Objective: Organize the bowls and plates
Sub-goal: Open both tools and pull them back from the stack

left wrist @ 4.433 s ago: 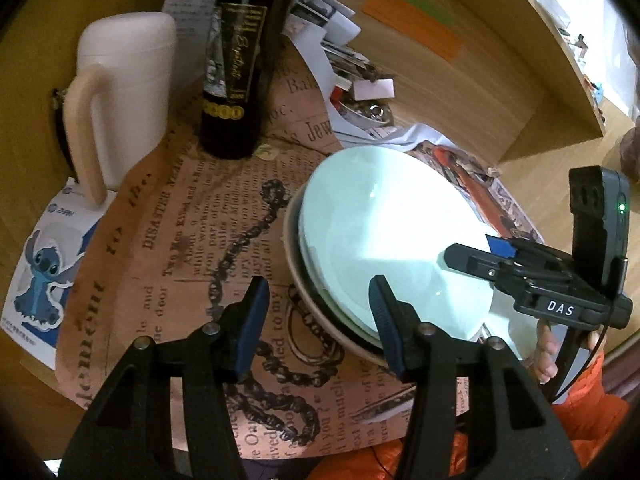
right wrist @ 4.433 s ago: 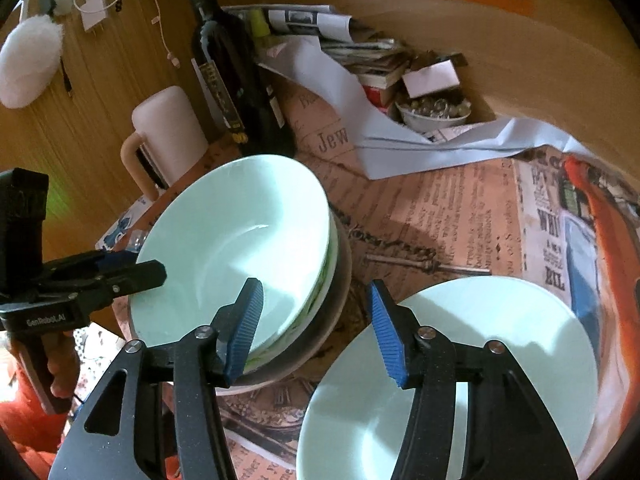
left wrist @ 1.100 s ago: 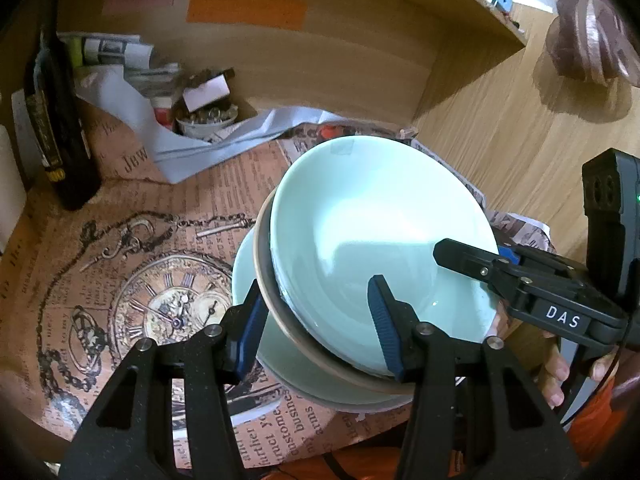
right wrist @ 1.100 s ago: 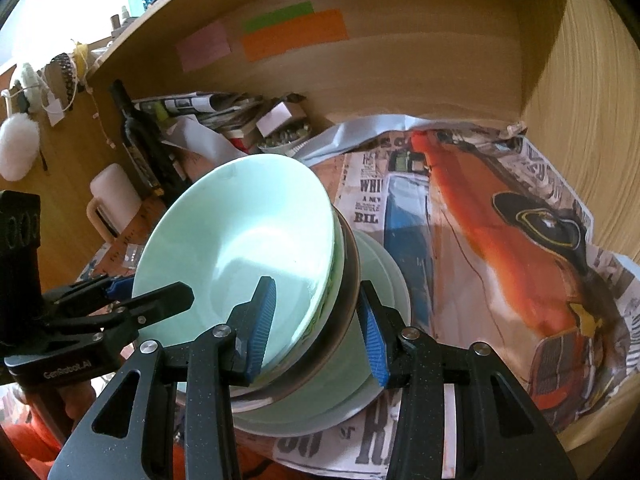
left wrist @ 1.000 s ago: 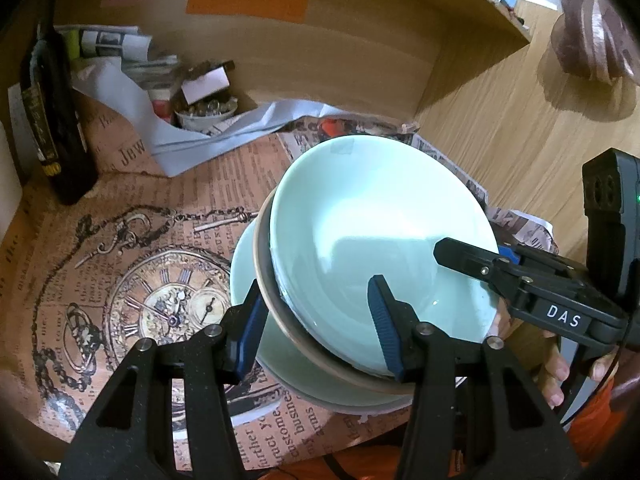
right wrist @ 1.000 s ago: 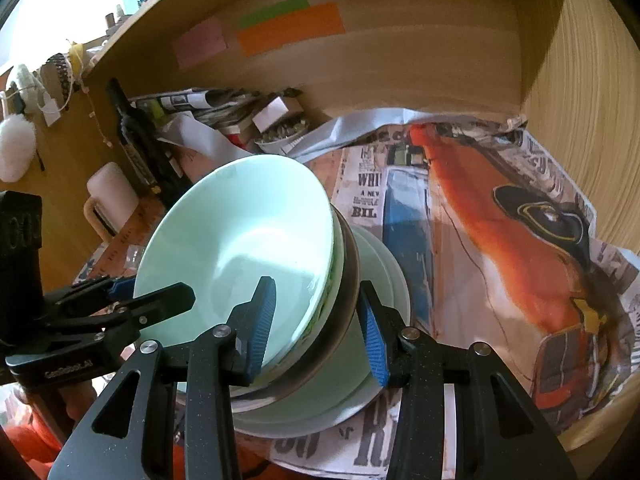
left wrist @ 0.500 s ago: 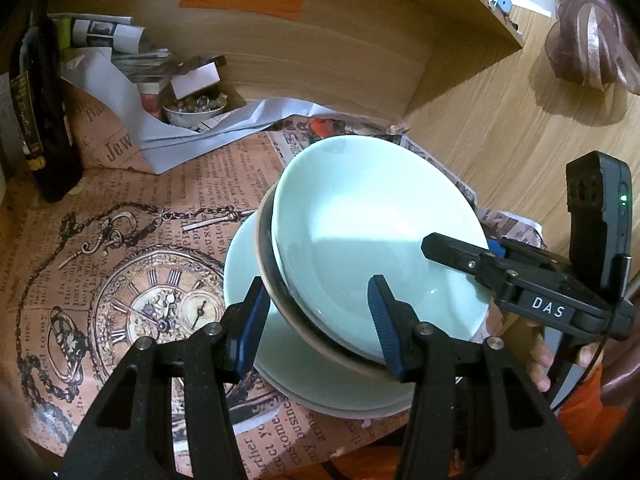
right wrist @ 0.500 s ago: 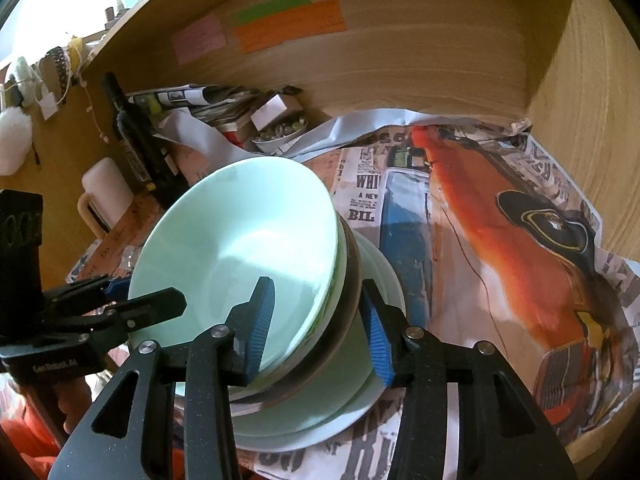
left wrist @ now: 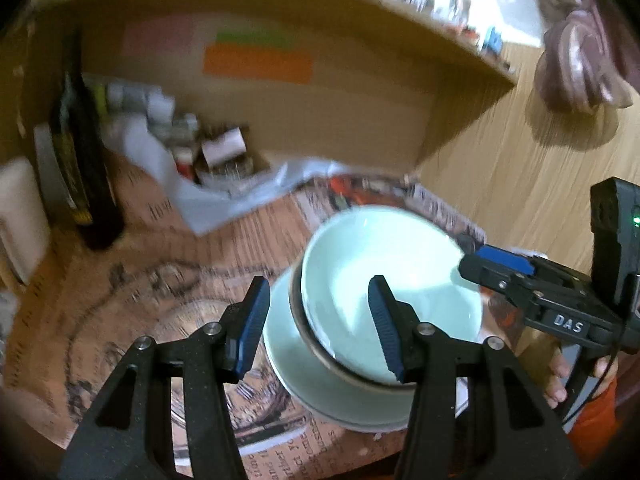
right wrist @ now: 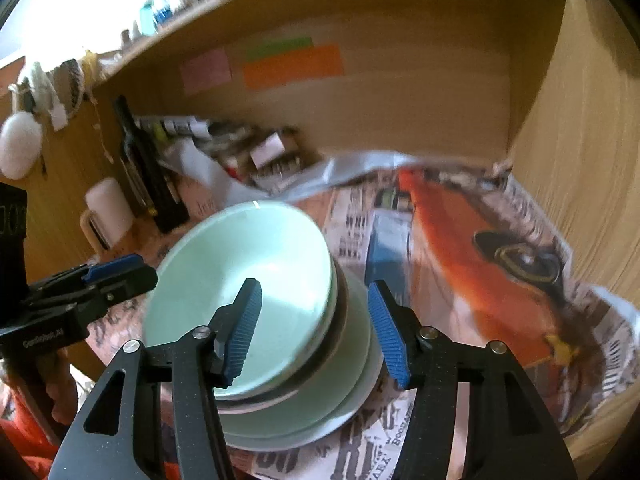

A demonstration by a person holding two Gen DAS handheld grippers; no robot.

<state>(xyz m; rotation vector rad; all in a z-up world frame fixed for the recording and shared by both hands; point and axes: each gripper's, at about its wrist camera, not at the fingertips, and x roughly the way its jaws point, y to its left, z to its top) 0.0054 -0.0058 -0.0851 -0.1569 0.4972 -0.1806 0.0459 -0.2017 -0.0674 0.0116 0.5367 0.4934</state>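
Observation:
A stack stands on the newspaper-covered table: a pale green bowl [left wrist: 384, 276] on top, a brown-rimmed bowl [left wrist: 320, 344] under it, and a pale green plate [left wrist: 292, 356] at the bottom. The same bowl [right wrist: 240, 276] and plate [right wrist: 352, 356] show in the right wrist view. My left gripper [left wrist: 316, 324] is open and empty, above the stack's left side. My right gripper [right wrist: 316, 328] is open and empty, above the stack's right side. Each gripper also appears in the other's view, the right one [left wrist: 492, 268] and the left one [right wrist: 120, 272]. Both views are blurred by motion.
A dark wine bottle [left wrist: 84, 168] and a cream mug [right wrist: 106, 208] stand at the left. Papers and a small bowl of clutter [right wrist: 272, 156] lie at the back under a wooden shelf [right wrist: 360, 8]. A wooden wall [right wrist: 580, 160] rises on the right.
Both grippers have let go of the stack, opened wider and pulled back and up. The stack of bowls now rests on the pale green plate.

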